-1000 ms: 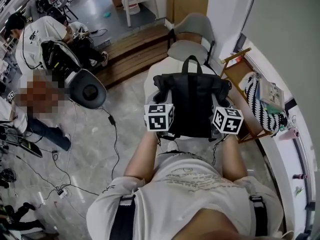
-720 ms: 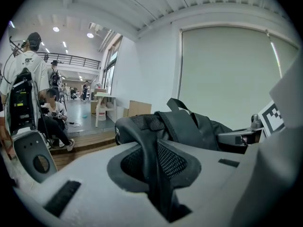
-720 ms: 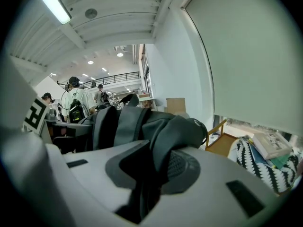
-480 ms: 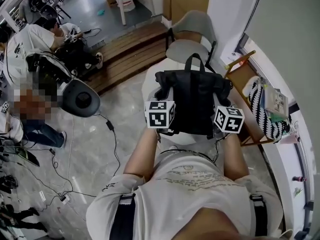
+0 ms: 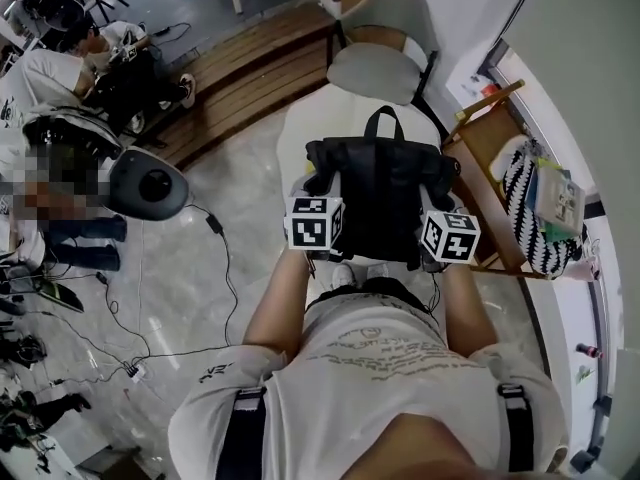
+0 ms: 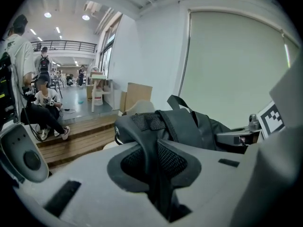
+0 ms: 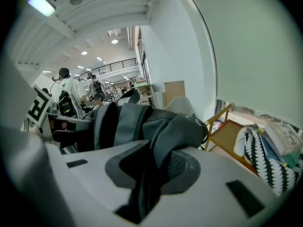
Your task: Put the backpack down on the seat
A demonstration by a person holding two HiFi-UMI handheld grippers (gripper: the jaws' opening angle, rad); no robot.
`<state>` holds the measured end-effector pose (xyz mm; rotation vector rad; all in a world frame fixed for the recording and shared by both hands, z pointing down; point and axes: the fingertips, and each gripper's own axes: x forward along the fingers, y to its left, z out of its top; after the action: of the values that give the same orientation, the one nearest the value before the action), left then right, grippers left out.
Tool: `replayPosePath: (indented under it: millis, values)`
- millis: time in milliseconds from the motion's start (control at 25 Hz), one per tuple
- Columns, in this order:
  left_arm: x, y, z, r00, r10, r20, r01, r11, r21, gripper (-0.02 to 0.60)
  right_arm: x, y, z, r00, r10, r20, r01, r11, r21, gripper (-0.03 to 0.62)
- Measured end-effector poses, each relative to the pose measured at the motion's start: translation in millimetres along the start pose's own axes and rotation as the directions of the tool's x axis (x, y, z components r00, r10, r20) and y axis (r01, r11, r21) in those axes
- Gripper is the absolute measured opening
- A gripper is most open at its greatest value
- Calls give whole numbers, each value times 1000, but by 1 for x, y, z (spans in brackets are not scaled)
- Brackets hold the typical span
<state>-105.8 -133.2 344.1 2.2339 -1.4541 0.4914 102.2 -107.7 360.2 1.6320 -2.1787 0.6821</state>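
Head view: the lowering step is in hand. The left gripper (image 5: 315,206) and right gripper (image 5: 447,211) each hold one side of the black backpack (image 5: 385,198), which hangs between them and just ahead of their tips. The white seat (image 5: 298,143) lies under and beyond the backpack. Whether the base touches it cannot be told from here. A grey chair (image 5: 375,68) stands further ahead, well apart from both tools.

Left gripper view: the jaws are clamped on a padded mesh strap (image 6: 158,152), which is pinched flat between them. The backpack body rises right in front of the jaws. The right gripper shows across it, on the far side.

Right gripper view: the jaws are closed on the other strap (image 7: 173,148), which folds over the jaw tips. The backpack body sits ahead and to the left of the jaws.

Next move, as a judgement: bring both hands down evenly until the base rests fully on the seat, then open both jaws and draw back clear of the straps. Uneven lowering could tip it off the rounded seat.

Containers: the backpack is closed, so its contents are not visible. To the right of the right gripper, a striped bag (image 7: 265,162) leans on a wooden rack (image 7: 227,131), with flat book-like items (image 7: 284,136) at its top. The rest of its inside is hidden.
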Motion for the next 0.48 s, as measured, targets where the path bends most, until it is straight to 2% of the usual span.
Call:
replayPosePath:
  millis: [280, 480]
  values:
    - [49, 3, -54, 988, -11, -153, 5, 999, -39, 64, 43, -29, -52, 991, 14, -135, -9, 999, 33, 64]
    - [88, 13, -97, 969, -32, -246, 5, 994, -111, 64, 82, -45, -91, 975, -7, -221, 19, 998, 55, 63]
